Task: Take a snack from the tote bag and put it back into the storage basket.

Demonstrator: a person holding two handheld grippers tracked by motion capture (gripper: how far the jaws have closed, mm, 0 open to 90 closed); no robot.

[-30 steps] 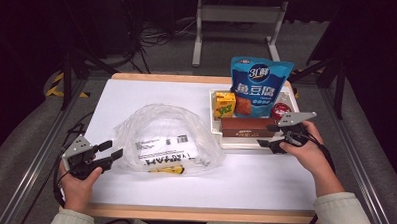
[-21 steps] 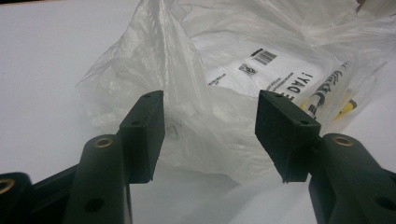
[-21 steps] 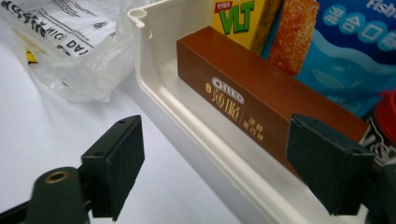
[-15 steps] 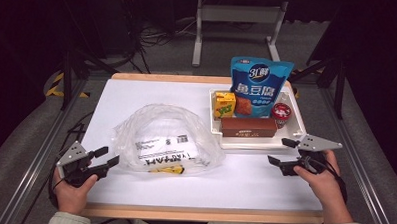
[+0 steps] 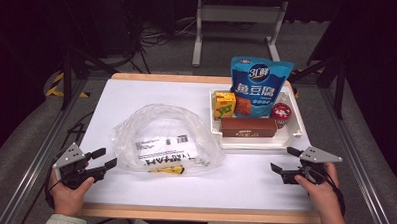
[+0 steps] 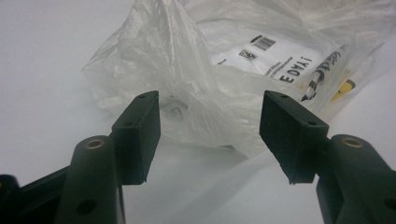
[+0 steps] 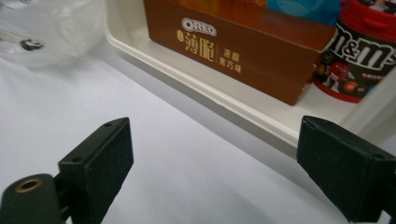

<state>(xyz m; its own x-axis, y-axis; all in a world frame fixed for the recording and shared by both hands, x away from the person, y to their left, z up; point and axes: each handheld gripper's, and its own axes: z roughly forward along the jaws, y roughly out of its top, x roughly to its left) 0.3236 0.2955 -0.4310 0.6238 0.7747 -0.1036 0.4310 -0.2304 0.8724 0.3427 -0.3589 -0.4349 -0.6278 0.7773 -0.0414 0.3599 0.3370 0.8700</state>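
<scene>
A crumpled clear plastic bag (image 5: 165, 141) with printed labels lies mid-table. My left gripper (image 5: 105, 158) rests just left of it, open; its jaws have just been opening, with nothing between them. In the left gripper view the bag (image 6: 243, 56) sits right beyond that gripper (image 6: 211, 100). A white tray (image 5: 295, 138) holds a brown Oreo box (image 5: 248, 127), a blue snack pouch (image 5: 257, 86), a yellow drink carton (image 5: 225, 104) and a red M&M's tub (image 5: 281, 113). My right gripper (image 5: 283, 160) sits in front of the tray, open and empty, jaws just opening. Ahead of this gripper (image 7: 215, 128) are the Oreo box (image 7: 233, 51) and tub (image 7: 359, 51).
The white table top (image 5: 152, 95) has a wooden front edge (image 5: 198, 213). Bare white surface (image 5: 244, 178) lies between the two hands. Behind the table stand a metal frame (image 5: 239, 23) and cables on a dark floor.
My right gripper has drawn back from the tray's right end, near the red tub, down to the table in front of the tray. Its jaws stand wider. The left hand has barely shifted.
</scene>
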